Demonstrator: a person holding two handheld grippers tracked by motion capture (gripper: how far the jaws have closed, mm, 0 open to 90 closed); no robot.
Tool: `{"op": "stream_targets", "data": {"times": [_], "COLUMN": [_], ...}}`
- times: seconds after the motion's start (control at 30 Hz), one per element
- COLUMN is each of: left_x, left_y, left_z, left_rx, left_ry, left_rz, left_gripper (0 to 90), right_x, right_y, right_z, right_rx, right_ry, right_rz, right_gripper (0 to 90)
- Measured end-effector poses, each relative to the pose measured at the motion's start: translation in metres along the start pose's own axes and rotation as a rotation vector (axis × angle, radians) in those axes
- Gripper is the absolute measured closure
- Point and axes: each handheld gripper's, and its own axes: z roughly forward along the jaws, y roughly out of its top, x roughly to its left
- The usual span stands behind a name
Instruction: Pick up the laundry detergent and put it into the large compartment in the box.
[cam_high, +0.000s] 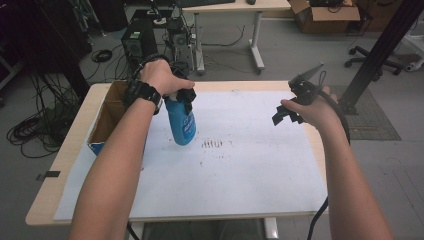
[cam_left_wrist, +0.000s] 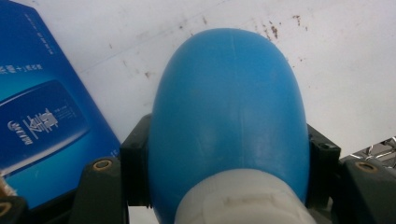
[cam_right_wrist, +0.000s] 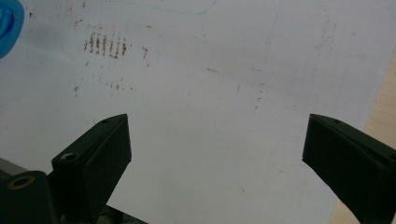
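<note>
Far left on the table: my cardboard box (cam_high: 107, 117), open top, brown inside, blue printed outer wall (cam_left_wrist: 42, 126). Can't tell what is inside it; the part of the interior I can see looks bare brown card. It sits at the left edge of the white sheet (cam_high: 240, 170), partly behind my left forearm.

Just right of the box: my left gripper (cam_high: 180, 96) is clamped on the blue bottle (cam_high: 180, 122) near its top. In the left gripper view both black pads press the bottle's sides, white cap (cam_left_wrist: 245, 200) toward the camera, rounded blue body (cam_left_wrist: 229, 102) pointing away over the sheet. Bottle hangs upright under the gripper, white label text on its front, bottom near the sheet; can't tell if it touches. Contents not visible, body is opaque.

Middle: the white sheet covers most of the wooden table (cam_high: 65, 155). Row of short brown marks (cam_high: 212, 144) just right of the bottle, scattered brown specks around them.

Right: my right gripper (cam_high: 290, 111) hovers over the sheet's right side, well apart from the bottle. Jaws stand wide, nothing between them, just the sheet below.

Room behind: grey floor, computer tower (cam_high: 139, 42) and cable tangles at back left, desk legs (cam_high: 257, 42) centre, open cardboard carton (cam_high: 325, 15) at back right, black angled post (cam_high: 382, 50) at right.
</note>
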Motion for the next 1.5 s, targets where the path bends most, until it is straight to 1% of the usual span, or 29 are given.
{"op": "stream_targets", "data": {"times": [0.27, 0.47, 0.5, 0.53, 0.57, 0.6, 0.67, 0.83, 0.87, 0.9, 0.93, 1.0, 1.2, 1.3, 1.33, 1.5], "left_x": [-0.001, -0.001, -0.001, -0.001, -0.001, -0.001, -0.001, 0.002, 0.002, 0.003, 0.003, 0.004, 0.010, 0.016, 0.016, 0.026], "left_y": [-0.002, -0.003, -0.003, -0.003, -0.003, -0.003, -0.004, -0.006, -0.006, -0.006, -0.006, -0.007, -0.012, -0.015, -0.015, -0.021], "left_z": [-0.020, -0.035, -0.041, -0.041, -0.047, -0.047, -0.055, -0.073, -0.073, -0.078, -0.078, -0.084, -0.099, -0.107, -0.107, -0.115], "left_rx": [-0.014, -0.001, -0.008, -0.008, -0.012, -0.012, -0.017, -0.029, -0.029, -0.031, -0.031, -0.034, -0.045, -0.054, -0.054, -0.063], "left_ry": [-0.002, -0.011, -0.011, -0.011, -0.008, -0.008, -0.001, -0.003, -0.003, -0.003, -0.003, -0.002, -0.011, -0.015, -0.015, -0.017], "left_rz": [-0.003, -0.003, -0.003, -0.003, -0.006, -0.006, -0.007, -0.015, -0.015, -0.018, -0.018, -0.018, -0.036, -0.047, -0.047, -0.069], "left_gripper": [37.2, 37.2, 37.2, 37.2, 37.2, 37.2, 37.2, 37.2, 37.2, 37.2, 37.2, 37.2, 37.2, 37.2, 37.2, 37.2], "right_x": [-0.001, -0.003, -0.005, -0.005, -0.007, -0.007, -0.010, -0.015, -0.015, -0.016, -0.016, -0.016, -0.016, -0.016, -0.015, -0.014], "right_y": [0.001, 0.001, 0.001, 0.001, 0.000, 0.000, 0.000, 0.001, 0.001, 0.001, 0.001, 0.002, 0.004, 0.005, 0.005, 0.006], "right_z": [-0.002, 0.000, 0.001, 0.001, 0.002, 0.002, 0.004, 0.004, 0.004, 0.004, 0.004, 0.004, 0.003, 0.004, 0.004, 0.006], "right_rx": [-0.003, 0.001, 0.004, 0.004, 0.004, 0.004, 0.006, 0.006, 0.006, 0.005, 0.005, 0.005, 0.007, 0.008, 0.011, 0.016], "right_ry": [0.003, 0.007, 0.006, 0.006, 0.006, 0.006, 0.009, 0.011, 0.011, 0.010, 0.010, 0.010, 0.008, 0.006, 0.006, 0.003], "right_rz": [0.002, 0.002, 0.005, 0.005, 0.008, 0.008, 0.013, 0.023, 0.023, 0.022, 0.022, 0.026, 0.026, 0.028, 0.026, 0.023], "right_gripper": [7.9, 7.9, 7.9, 7.9, 8.0, 8.0, 7.9, 7.9, 7.9, 7.9, 7.9, 7.9, 7.8, 7.8, 7.8, 7.8]}}
